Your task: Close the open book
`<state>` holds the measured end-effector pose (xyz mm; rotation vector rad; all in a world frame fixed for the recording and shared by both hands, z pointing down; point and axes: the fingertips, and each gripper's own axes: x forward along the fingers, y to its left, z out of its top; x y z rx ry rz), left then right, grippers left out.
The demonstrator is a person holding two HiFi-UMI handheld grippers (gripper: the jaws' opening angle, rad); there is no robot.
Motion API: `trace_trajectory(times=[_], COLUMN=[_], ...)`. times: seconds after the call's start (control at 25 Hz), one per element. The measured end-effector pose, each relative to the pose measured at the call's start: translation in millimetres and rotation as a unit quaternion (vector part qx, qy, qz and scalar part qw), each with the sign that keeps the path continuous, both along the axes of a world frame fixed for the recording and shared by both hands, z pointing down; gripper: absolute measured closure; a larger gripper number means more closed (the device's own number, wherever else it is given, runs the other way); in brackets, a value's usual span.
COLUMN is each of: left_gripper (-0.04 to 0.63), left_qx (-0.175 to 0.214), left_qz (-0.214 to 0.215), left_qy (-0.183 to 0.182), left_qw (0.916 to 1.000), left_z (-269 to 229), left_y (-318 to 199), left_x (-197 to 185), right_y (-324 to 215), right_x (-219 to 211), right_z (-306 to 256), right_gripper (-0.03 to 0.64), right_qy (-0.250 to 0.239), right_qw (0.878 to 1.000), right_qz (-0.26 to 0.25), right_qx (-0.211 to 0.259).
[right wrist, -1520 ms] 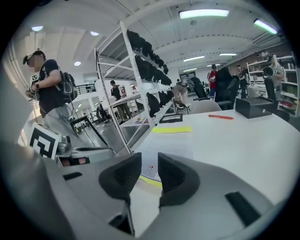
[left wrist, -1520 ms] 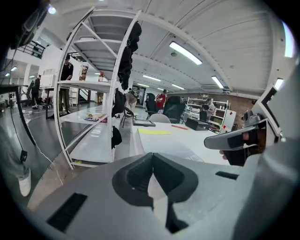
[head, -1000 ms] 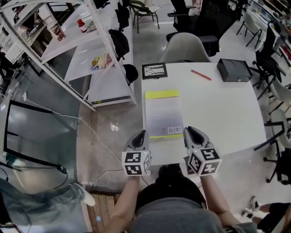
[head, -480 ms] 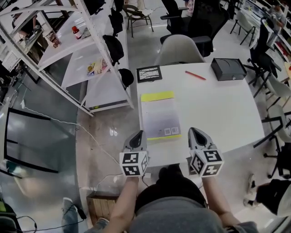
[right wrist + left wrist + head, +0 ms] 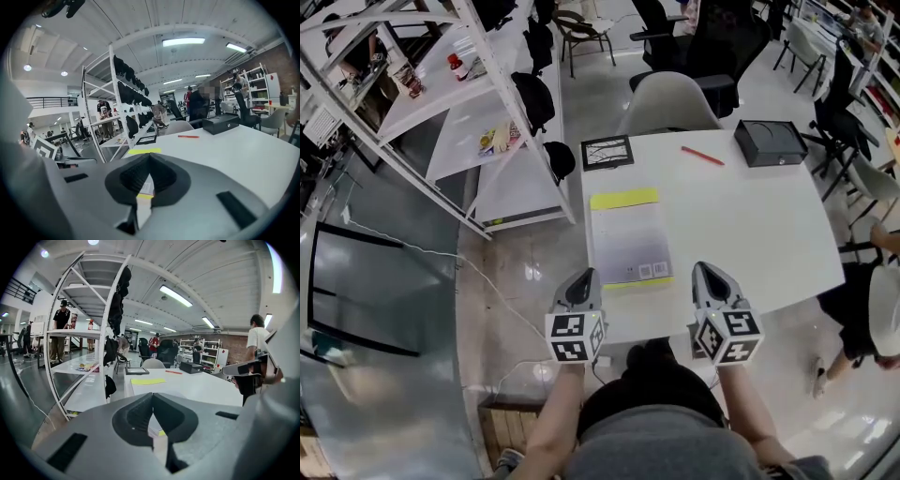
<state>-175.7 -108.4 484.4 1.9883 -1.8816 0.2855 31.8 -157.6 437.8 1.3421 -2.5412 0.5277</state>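
Observation:
The book [image 5: 630, 239] lies flat on the left part of the white table [image 5: 750, 234]. Its top face is grey, with a yellow strip at the far end and two small white labels near the front edge. My left gripper [image 5: 579, 284] hovers just off the table's front left corner, shut and empty. My right gripper [image 5: 711, 277] hangs over the table's front edge, to the right of the book's near corner, also shut with nothing in it. The yellow strip [image 5: 147, 381] shows past the left gripper [image 5: 153, 397], and again as the yellow strip [image 5: 144, 151] past the right gripper [image 5: 149, 157].
A framed picture [image 5: 607, 151], a red pen [image 5: 701, 156] and a black box [image 5: 771, 142] lie at the table's far side. A grey chair [image 5: 670, 101] stands behind it. White metal shelving [image 5: 478, 112] runs along the left. A person [image 5: 872, 319] stands at the right.
My right gripper has drawn away to the right from the book's near right corner. The left gripper has stayed put. A person has come into view at the right.

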Motion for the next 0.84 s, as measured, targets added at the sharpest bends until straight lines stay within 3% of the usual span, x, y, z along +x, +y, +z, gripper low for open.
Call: trace_trajectory(times=[0.84], left_gripper=[0.589], left_qx=[0.000], left_qz=[-0.004], left_qy=[0.001], left_qw=[1.0000], left_z=[2.1], left_y=[-2.2], left_x=[-6.5], right_y=[-0.5], right_x=[-10.8], right_z=[5.9], right_gripper=[0.614], right_qy=[0.014], right_qw=[1.000], right_qz=[-0.013], right_qx=[0.007])
